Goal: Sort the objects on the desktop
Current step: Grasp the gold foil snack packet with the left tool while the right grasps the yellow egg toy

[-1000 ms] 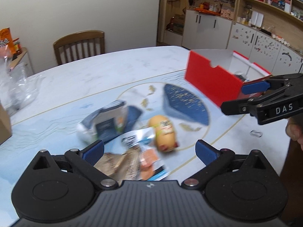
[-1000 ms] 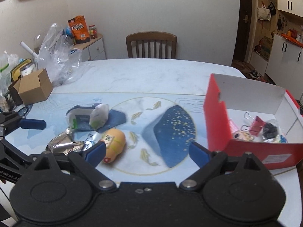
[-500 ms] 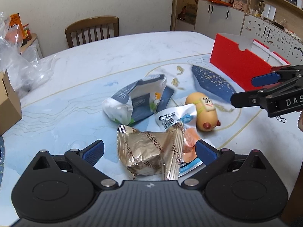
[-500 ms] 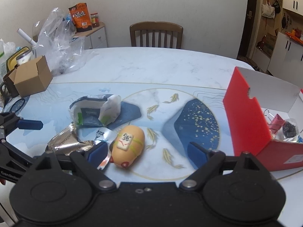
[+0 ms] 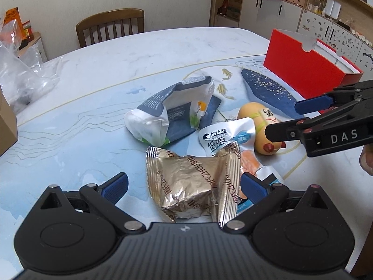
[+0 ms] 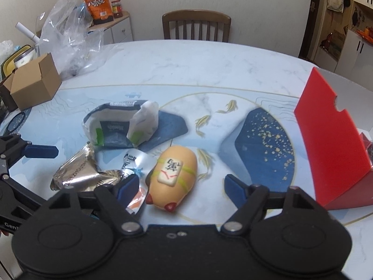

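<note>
A gold foil snack packet [image 5: 191, 182] lies on the table between the open fingers of my left gripper [image 5: 184, 186]; it also shows in the right wrist view [image 6: 81, 172]. Beside it lie a white and blue pouch [image 5: 228, 135], a blue and white bag [image 5: 172, 112] and a tan sausage-shaped toy [image 5: 263, 128]. My right gripper [image 6: 179, 186] is open and straddles the toy [image 6: 174, 175] from just behind. The right gripper shows in the left wrist view [image 5: 284, 119], the left gripper in the right wrist view [image 6: 28, 163].
A red open box [image 5: 303, 65] stands at the right of the table [image 5: 139, 53]; its red wall shows in the right wrist view [image 6: 331, 144]. A cardboard box [image 6: 35, 81] and a clear plastic bag [image 6: 70, 37] sit at the far left. A wooden chair [image 6: 195, 25] stands behind the table.
Both grippers have moved left and down toward the pile of packets. The foil packet now lies between the left fingers, and the toy between the right fingers. Both stay open.
</note>
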Available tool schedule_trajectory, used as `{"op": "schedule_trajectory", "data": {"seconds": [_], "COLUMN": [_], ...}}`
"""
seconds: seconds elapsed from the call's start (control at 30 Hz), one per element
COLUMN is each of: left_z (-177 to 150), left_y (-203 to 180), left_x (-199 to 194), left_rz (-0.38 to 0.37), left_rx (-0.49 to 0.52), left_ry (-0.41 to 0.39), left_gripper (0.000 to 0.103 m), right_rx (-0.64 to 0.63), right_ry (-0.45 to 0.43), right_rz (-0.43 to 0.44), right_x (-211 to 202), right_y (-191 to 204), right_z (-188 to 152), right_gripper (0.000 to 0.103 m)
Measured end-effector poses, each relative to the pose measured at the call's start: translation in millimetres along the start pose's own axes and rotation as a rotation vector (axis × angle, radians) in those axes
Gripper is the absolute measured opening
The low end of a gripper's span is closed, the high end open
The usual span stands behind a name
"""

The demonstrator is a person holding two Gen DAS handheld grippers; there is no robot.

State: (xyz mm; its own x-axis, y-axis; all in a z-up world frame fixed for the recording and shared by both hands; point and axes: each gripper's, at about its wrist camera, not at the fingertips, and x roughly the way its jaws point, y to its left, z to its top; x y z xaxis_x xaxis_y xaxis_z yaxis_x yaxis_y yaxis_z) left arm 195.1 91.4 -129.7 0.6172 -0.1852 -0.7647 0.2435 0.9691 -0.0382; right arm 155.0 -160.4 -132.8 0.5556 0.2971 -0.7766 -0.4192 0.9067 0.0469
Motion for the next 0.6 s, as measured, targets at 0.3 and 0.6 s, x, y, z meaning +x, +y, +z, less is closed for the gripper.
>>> {"op": "schedule_trajectory", "data": {"seconds": [0.3, 0.6], "left_z": [0.8, 3.6], "left_y": [3.3, 5.3], "left_x": [10.0, 11.5], "left_rz": [-0.026, -0.047], "left_rx": [-0.008, -0.044], "left_ry": [0.027, 0.031], "left_gripper": [0.102, 0.09], "right_rx": [0.008, 0.031], "right_ry": [0.04, 0.065], "right_rz": [0.012, 0.043], "right_x": [14.3, 23.9], "right_y": [-0.1, -2.0], "right_z": [0.9, 2.9], "right_gripper": [0.07, 0.058]}}
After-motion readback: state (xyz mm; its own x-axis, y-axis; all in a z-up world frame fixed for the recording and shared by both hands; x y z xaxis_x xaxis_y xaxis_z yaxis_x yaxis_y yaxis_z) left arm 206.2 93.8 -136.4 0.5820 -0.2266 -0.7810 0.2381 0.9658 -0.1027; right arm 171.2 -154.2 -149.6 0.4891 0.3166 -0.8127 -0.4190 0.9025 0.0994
